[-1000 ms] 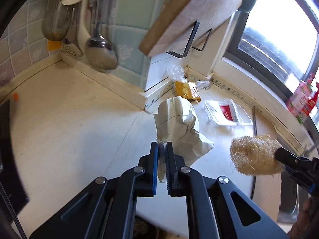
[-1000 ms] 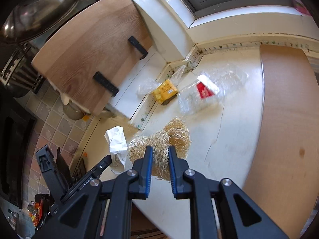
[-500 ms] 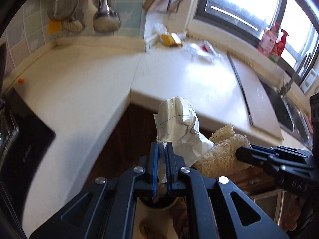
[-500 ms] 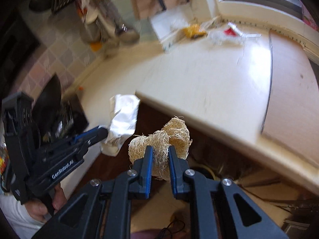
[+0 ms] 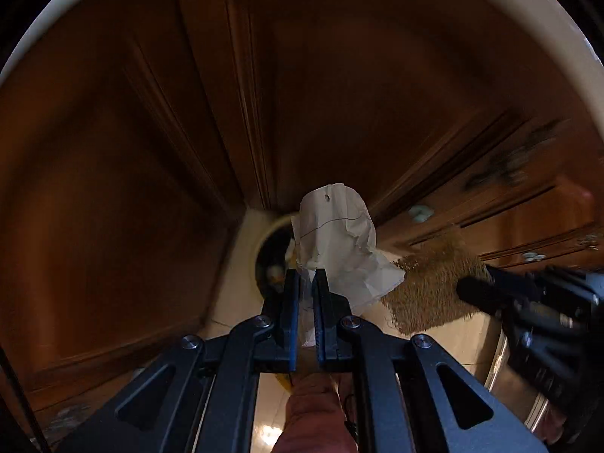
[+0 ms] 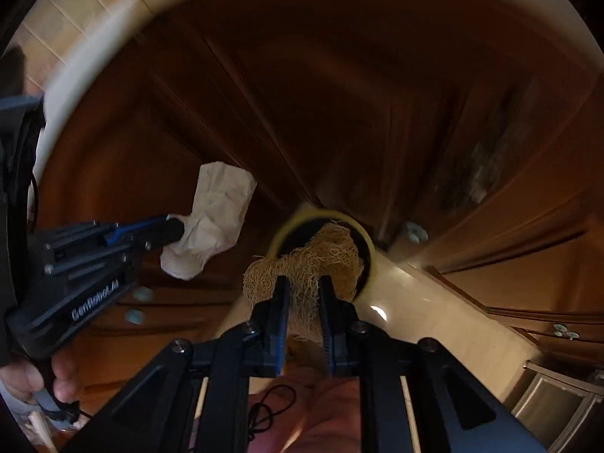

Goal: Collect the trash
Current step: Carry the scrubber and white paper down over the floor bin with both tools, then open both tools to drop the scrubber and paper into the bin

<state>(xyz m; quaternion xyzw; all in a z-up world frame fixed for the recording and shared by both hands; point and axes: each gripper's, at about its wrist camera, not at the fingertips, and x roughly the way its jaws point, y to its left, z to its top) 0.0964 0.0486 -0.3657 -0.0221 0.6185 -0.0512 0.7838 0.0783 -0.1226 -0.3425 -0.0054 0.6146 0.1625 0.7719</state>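
Note:
My left gripper point(image 5: 305, 277) is shut on a crumpled white paper wrapper point(image 5: 339, 241), held in the air in front of a round yellow-rimmed trash bin point(image 5: 264, 238) on the floor. My right gripper point(image 6: 304, 283) is shut on a tan fibrous loofah scrubber point(image 6: 313, 260), just above and before the bin's dark mouth point(image 6: 362, 238). In the left wrist view the loofah point(image 5: 430, 287) and the right gripper point(image 5: 468, 290) sit to the right of the paper. In the right wrist view the paper point(image 6: 215, 211) and the left gripper point(image 6: 177, 228) are on the left.
Dark brown wooden cabinet doors point(image 5: 151, 151) fill the background below the pale countertop edge point(image 5: 547, 26). Pale floor point(image 6: 434, 294) lies around the bin. Small cabinet knobs point(image 6: 413, 232) show to the right. A metal-edged object point(image 6: 558, 407) stands at lower right.
Both grippers dropped from countertop height to below the counter edge, carrying the paper and the loofah toward the bin on the floor. The worktop is gone from view.

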